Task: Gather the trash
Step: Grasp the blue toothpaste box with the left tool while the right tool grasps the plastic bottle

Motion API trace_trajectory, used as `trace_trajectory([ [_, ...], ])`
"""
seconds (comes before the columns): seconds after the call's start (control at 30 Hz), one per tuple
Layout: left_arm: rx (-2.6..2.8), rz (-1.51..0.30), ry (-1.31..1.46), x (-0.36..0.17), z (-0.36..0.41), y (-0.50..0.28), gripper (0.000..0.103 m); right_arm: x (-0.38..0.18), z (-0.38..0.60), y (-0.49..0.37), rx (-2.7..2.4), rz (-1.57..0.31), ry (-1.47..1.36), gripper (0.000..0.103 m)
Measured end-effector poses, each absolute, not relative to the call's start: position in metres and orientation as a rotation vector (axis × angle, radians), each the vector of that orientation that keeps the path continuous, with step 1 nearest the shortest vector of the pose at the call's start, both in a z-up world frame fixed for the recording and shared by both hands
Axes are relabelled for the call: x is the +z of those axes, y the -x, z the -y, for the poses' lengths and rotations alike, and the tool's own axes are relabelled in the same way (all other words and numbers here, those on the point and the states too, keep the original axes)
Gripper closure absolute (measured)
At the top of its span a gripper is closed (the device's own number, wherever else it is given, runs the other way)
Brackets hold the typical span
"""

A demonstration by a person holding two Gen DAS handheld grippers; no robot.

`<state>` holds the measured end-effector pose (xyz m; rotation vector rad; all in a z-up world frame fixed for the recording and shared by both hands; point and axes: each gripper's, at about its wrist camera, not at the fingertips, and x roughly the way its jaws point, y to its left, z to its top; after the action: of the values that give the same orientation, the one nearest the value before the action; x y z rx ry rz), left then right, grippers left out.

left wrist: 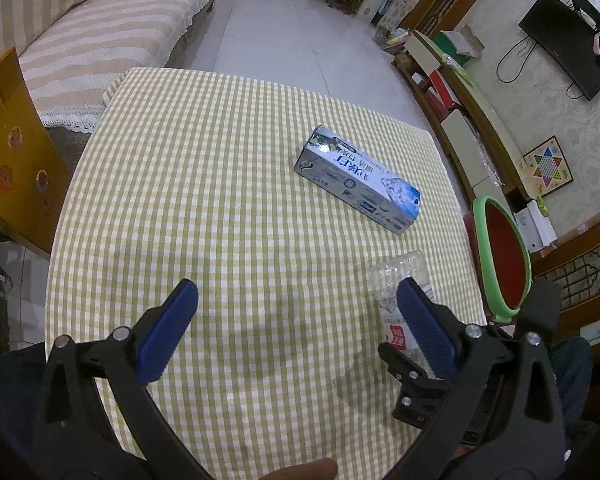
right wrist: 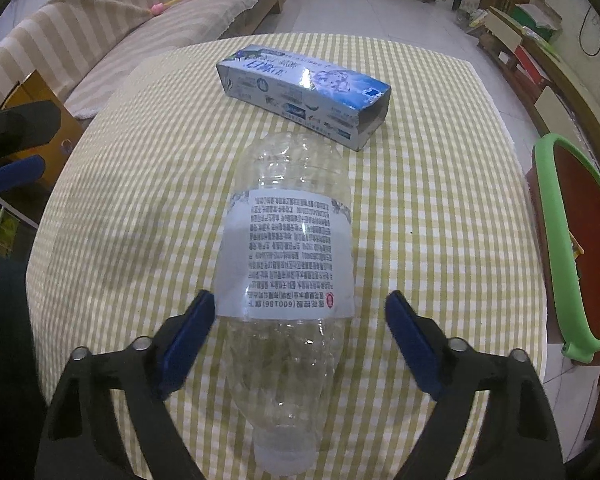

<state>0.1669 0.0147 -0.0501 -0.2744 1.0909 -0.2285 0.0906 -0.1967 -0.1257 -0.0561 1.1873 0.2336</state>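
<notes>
Two pieces of trash lie on the table (right wrist: 440, 208), which wears a yellow-and-white checked cloth: one clear plastic bottle (right wrist: 290, 264) and one blue-and-silver carton (right wrist: 304, 94).

The bottle lies on its side toward the near right part of the table, cap end toward the person, its white printed label facing up. The carton lies flat beyond it, closer to the far edge, one end open; the two are apart, not touching.

There are two sets of tongs. The right tongs (right wrist: 300, 304) straddle the bottle with their blue pads on either side of the label, the left pad at the bottle's side, the right pad clearly off it, so nothing is gripped. The left tongs (left wrist: 298, 294) hang spread wide over bare cloth near the near edge, empty.

One green-rimmed bin (right wrist: 556, 216) with a red liner stands just off the table's right edge.
</notes>
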Motion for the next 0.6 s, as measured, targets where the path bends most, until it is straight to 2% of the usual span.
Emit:
trace_trajectory([
  [0.13,-0.228,-1.096,0.272,-0.052,-0.012,-0.168,0.006,-0.128,0.197,-0.093,0.247,-1.210,0.058,0.044],
  [0.6,-0.268,-1.123,0.249,-0.056,0.018,-0.196,0.006,-0.107,0.243,-0.098,0.168,-1.174,0.039,0.044],
])
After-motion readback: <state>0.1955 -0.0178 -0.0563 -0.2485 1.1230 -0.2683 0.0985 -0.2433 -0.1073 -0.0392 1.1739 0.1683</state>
